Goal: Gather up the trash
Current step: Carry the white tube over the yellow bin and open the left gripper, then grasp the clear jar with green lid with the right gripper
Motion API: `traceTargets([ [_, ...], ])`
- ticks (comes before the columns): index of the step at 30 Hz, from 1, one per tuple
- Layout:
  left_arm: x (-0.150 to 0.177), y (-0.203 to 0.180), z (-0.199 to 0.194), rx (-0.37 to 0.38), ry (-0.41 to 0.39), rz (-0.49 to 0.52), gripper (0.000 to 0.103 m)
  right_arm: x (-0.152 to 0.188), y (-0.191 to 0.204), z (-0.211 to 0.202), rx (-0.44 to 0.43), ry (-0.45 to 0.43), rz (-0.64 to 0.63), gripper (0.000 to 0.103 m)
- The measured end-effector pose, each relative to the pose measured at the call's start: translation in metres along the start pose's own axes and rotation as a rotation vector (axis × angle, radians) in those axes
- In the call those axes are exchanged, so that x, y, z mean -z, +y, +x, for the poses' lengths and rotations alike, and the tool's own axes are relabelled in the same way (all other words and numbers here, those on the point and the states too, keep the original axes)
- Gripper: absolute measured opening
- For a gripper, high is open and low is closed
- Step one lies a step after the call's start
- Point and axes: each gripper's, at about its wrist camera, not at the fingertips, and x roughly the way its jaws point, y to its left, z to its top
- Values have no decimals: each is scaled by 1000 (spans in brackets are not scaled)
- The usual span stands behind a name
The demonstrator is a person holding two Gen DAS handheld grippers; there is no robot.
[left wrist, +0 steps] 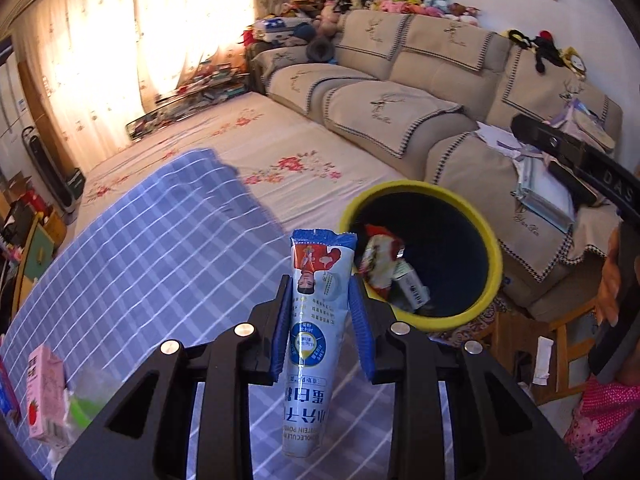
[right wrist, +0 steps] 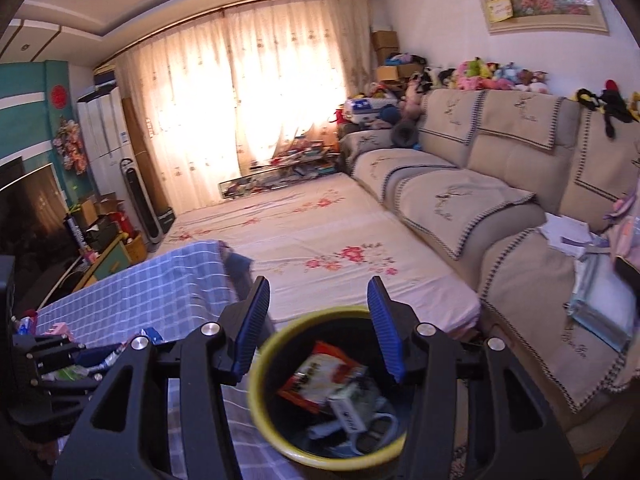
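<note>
My left gripper (left wrist: 322, 300) is shut on a blue and white powder sachet (left wrist: 316, 320) and holds it upright above the checked cloth, just left of the yellow-rimmed bin (left wrist: 494, 256). The bin holds a red and white wrapper (left wrist: 380, 258) and a small carton. My right gripper (right wrist: 318, 320) is open and empty, directly above the bin (right wrist: 260, 404), which shows a red wrapper (right wrist: 320, 372) and other trash inside. The right gripper also shows in the left wrist view (left wrist: 568, 156), at the right edge. The left gripper shows in the right wrist view (right wrist: 48, 360), at the lower left.
A blue checked cloth (left wrist: 140, 248) covers the table. A pink carton (left wrist: 46, 396) and a green wrapper (left wrist: 82, 410) lie at its left end. A floral bedsheet (left wrist: 280, 152) and a beige sofa (left wrist: 400, 92) lie beyond. A wooden stool (left wrist: 560, 344) stands right of the bin.
</note>
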Motion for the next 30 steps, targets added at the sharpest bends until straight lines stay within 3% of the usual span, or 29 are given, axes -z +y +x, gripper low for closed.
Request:
traceTargets([
  [8,-38,-73,55,87,35,77,29,15,-81,-12,123,20,78,49],
  [14,-60,-106,96,107,60,99,32,15,-97,-16,137,8,96,51],
  [16,-66,-112,107,103,61,91,36,14,-99,-17,134,9,95,51],
  [18,-69,-114,113,96,59,80,54,14,-98,-16,132,12,91,51],
  [20,-71,-113,113,94,36,65,64,13,-95,-16,129,16,87,51],
  [25,-64,-98,87,74,-26,42,66,14,-87,-17,115,19,80,52],
  [30,-47,-70,31,12,-149,-6,76,17,-64,-8,75,51,55,54],
])
